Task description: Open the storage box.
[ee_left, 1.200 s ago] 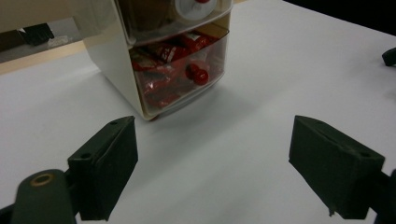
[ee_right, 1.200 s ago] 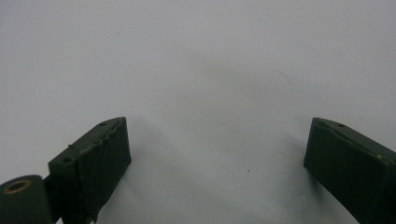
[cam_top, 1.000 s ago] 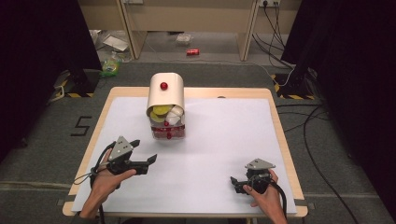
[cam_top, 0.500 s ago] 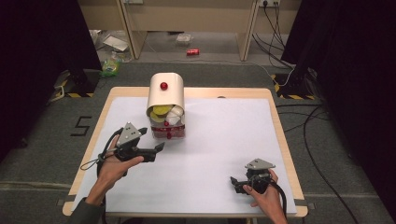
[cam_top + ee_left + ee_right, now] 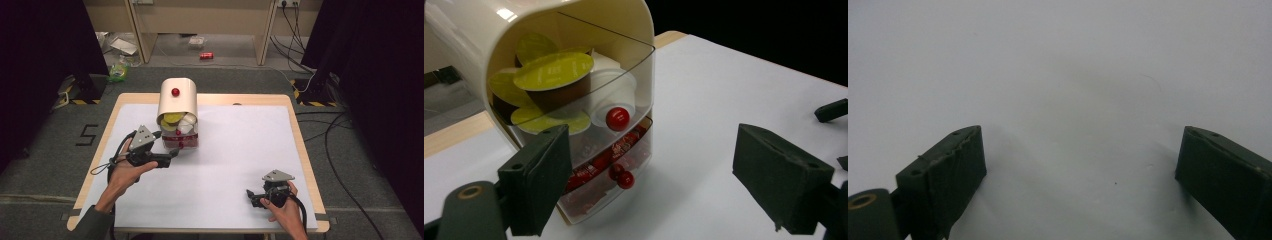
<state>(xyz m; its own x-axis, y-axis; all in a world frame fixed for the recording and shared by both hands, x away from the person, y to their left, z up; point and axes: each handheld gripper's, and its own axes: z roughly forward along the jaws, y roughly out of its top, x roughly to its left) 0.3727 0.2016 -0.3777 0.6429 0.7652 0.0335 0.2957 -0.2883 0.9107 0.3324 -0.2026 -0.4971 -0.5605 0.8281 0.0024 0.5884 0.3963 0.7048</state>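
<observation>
High view: a cream, arch-topped plastic capsule dispenser [image 5: 177, 112] with a red knob on top stands on the white-covered wooden table [image 5: 240, 150], toward the far edge and left of centre. Its clear front shows yellow-lidded capsules above and red items in the lower drawer. The left gripper [image 5: 167, 159], held in the person's left hand [image 5: 127, 172], sits just beside the dispenser's near-left corner, tips pointing at its base. The right gripper [image 5: 252, 196], in the right hand [image 5: 282, 210], rests near the table's front right edge, well apart from the dispenser.

Left gripper view: jaws spread wide. The dispenser [image 5: 574, 65] fills the upper left; the left jaw overlaps its lower drawer front in the frame, contact cannot be told. Brown capsules with yellow-green foil lids [image 5: 555, 72] and a white capsule [image 5: 611, 95] lie in the upper compartment; a small red knob [image 5: 617, 118] is on the clear front; a second red knob [image 5: 625, 180] is on the drawer.

Right gripper view: jaws wide apart, nothing between them, over bare white table surface [image 5: 1063, 90].
</observation>
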